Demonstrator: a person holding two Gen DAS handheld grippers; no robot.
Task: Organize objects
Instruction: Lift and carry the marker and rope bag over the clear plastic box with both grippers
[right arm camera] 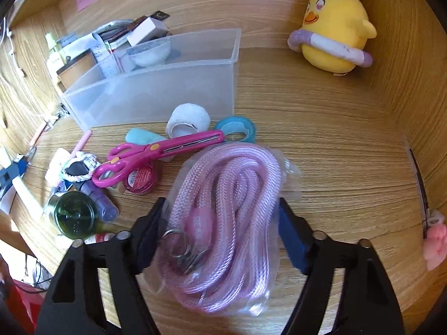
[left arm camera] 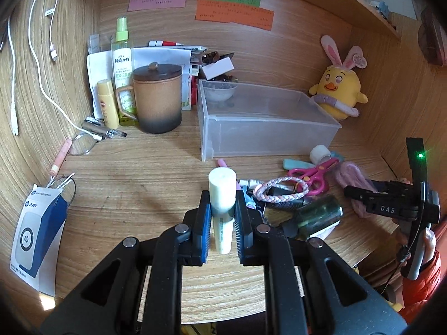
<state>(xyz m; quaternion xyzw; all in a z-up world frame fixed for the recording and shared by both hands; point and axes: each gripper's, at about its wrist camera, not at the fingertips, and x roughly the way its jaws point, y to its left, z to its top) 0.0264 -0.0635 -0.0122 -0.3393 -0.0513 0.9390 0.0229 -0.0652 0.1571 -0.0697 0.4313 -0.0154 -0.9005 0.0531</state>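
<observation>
Both views are fisheye wrist cams looking forward and down along the fingers at the bench (left arm camera: 117,195). Left cam sits further back from the clear bin (left arm camera: 265,120), facing the back wall. Right cam sits close, just right of the bin (right arm camera: 156,89). Shared: bin, pink scissors (left arm camera: 313,176) (right arm camera: 156,153), yellow plush (left arm camera: 338,89) (right arm camera: 335,44).

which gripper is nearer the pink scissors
Right. The right gripper straddles the bagged pink rope, just beside the pink scissors. The left gripper, shut on a white tube, is farther off.
</observation>
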